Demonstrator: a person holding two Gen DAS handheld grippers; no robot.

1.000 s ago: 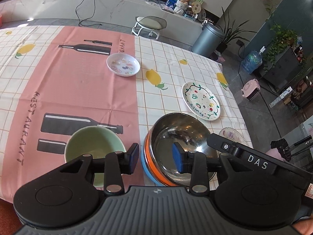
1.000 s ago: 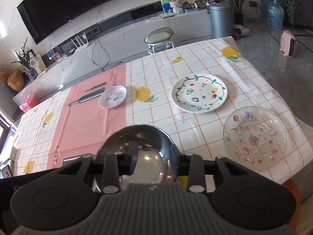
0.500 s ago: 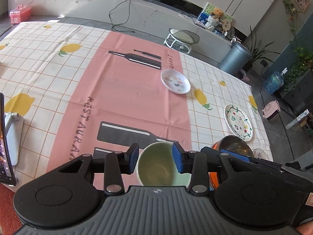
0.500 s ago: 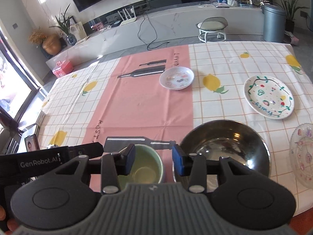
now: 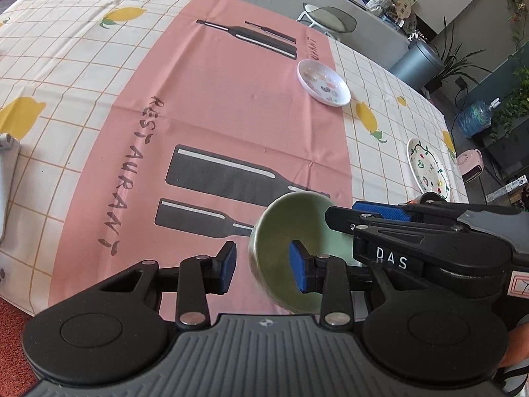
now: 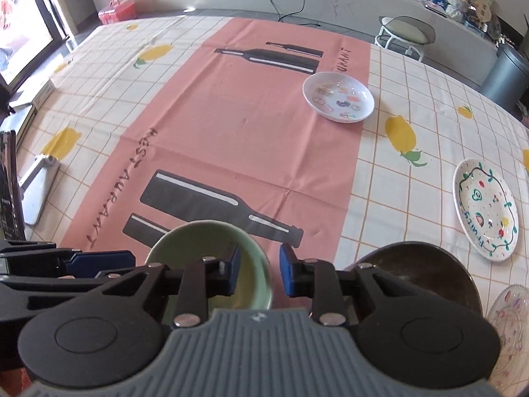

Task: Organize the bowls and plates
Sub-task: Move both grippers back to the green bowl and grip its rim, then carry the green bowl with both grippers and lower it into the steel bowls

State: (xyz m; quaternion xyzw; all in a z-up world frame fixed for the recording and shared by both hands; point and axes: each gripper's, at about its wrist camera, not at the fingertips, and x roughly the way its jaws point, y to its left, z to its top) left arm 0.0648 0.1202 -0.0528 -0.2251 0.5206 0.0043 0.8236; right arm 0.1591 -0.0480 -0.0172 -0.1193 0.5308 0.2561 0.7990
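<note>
A pale green bowl [image 5: 291, 231] sits near the table's front edge. My left gripper [image 5: 263, 266] is open, its jaws straddling the bowl's left rim. My right gripper [image 6: 258, 273] is open, its jaws straddling the bowl's [image 6: 211, 248] right rim. A steel bowl [image 6: 420, 274] sits to the right of the green bowl. A small white dish [image 6: 339, 96] lies at the far middle. A painted white plate [image 6: 484, 208] lies at the right. A clear glass plate [image 6: 512, 324] is at the front right corner.
The table carries a pink and checked cloth [image 6: 231, 125]. A phone stand [image 6: 36, 178] is at the left edge. A stool [image 6: 405, 31] and a grey bin [image 6: 504, 72] stand beyond the far edge.
Both grippers moved left and down from the steel bowl stack to the green bowl. Their jaws now straddle its rim on either side.
</note>
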